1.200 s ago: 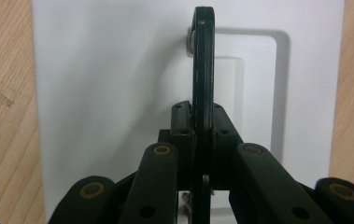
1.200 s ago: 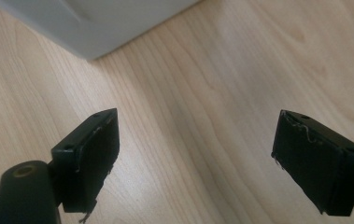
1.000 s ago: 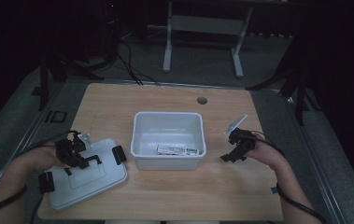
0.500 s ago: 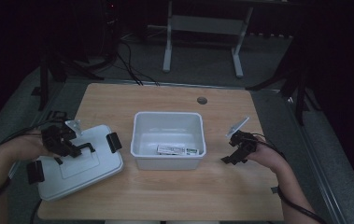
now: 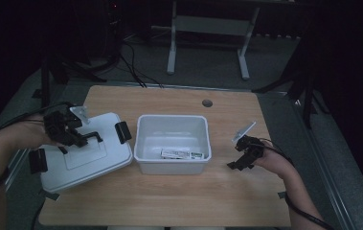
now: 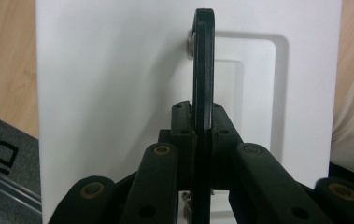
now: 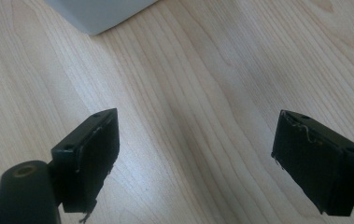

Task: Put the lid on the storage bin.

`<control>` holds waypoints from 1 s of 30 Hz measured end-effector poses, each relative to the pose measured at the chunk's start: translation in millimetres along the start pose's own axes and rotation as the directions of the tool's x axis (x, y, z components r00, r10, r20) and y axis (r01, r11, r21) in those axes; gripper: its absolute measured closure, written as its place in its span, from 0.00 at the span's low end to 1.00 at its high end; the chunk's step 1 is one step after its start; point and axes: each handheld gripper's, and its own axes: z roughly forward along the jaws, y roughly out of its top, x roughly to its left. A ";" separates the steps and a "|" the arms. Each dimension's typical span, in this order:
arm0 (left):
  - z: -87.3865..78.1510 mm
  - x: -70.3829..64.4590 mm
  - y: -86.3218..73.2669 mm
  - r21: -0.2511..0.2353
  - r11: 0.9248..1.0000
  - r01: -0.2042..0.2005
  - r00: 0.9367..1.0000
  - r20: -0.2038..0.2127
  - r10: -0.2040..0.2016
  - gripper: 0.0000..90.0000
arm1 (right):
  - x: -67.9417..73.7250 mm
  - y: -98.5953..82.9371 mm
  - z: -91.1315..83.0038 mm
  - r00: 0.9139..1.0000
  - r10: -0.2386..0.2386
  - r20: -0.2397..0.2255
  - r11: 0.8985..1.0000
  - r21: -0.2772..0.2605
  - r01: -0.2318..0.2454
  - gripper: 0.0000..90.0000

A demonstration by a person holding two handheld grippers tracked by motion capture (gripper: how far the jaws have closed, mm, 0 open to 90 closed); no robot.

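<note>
A white lid (image 5: pixel 81 155) with black side clips and a black carry handle (image 5: pixel 89 137) sits tilted at the table's left. My left gripper (image 5: pixel 76 139) is shut on that handle; in the left gripper view the thin black handle (image 6: pixel 203 70) runs up between the closed jaws over the white lid (image 6: pixel 118 84). An open white bin (image 5: pixel 173 143) stands at the table's middle with a small flat packet (image 5: pixel 182 154) inside. To the right of the bin my right gripper (image 5: pixel 239 155) hovers low over the wood, open, nothing between its pads (image 7: pixel 95 154).
The wooden table (image 5: pixel 179 201) has a round cable hole (image 5: pixel 207 103) at the back. A corner of the bin (image 7: pixel 95 14) shows in the right gripper view. Dark floor, cables and a stand's legs (image 5: pixel 208 52) lie behind the table.
My left gripper has carried the lid by its handle up and back, away from the front-left edge, raising its right side toward the bin. The right gripper has hardly moved.
</note>
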 end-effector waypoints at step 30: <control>-4.1 -13.3 106.2 -0.027 0.983 -0.184 0.983 0.006 0.184 0.93 | -0.8 -6.9 -0.8 1.000 0.005 -0.001 1.000 -0.002 -0.005 0.16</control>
